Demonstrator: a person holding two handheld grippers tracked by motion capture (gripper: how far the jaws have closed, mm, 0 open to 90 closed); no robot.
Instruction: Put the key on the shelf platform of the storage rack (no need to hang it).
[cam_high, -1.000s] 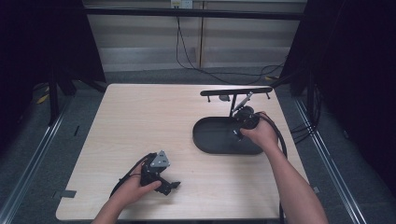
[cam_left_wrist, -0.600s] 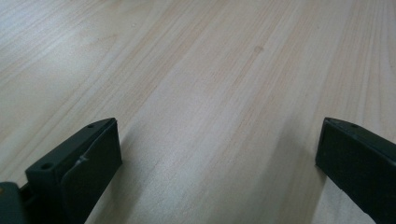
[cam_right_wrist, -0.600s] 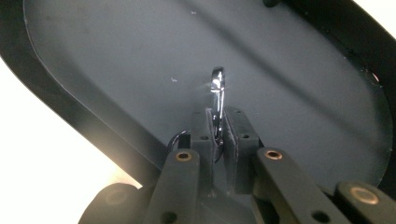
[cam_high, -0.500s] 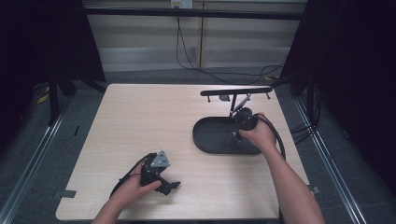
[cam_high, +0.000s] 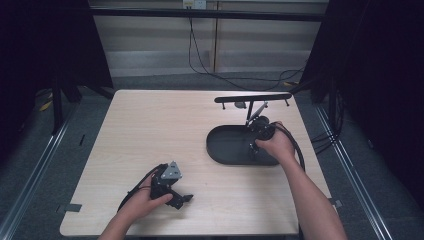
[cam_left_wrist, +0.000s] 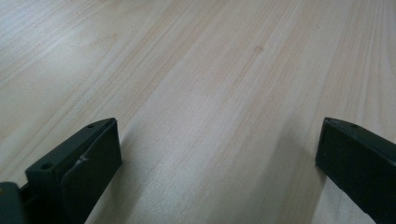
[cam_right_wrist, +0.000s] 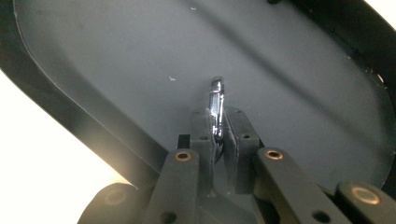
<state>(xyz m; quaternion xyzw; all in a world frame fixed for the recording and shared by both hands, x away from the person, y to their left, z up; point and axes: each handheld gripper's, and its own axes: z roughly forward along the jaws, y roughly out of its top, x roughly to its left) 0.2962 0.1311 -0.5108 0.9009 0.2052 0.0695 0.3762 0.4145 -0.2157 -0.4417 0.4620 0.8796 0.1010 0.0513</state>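
Your left hand-held gripper (cam_high: 181, 199) rests low over the bare desk (cam_high: 150, 130) near the front edge, its jaws spread wide with nothing between them (the left gripper view has just wood grain between the two black jaws).

Moving right, the dark oval tray (cam_high: 225, 145) sits on the desk, and behind it stands a black rack (cam_high: 252, 98) with a crossbar on a post.

Your right hand-held gripper (cam_right_wrist: 217, 135) is over the tray's right end, jaws pressed together on a thin shiny metal piece (cam_right_wrist: 216, 100), which stands edge-up above the tray floor. What the piece is exactly, I cannot tell; it looks like a small chromed clip or hook.

Expect it to be light and stiff, but slick: polished metal against hard jaws can twist or slide out. You have it by its lower part, with the top poking free. Keep a firm, steady squeeze on the flat faces rather than the rounded edge, and avoid quick wrist turns.
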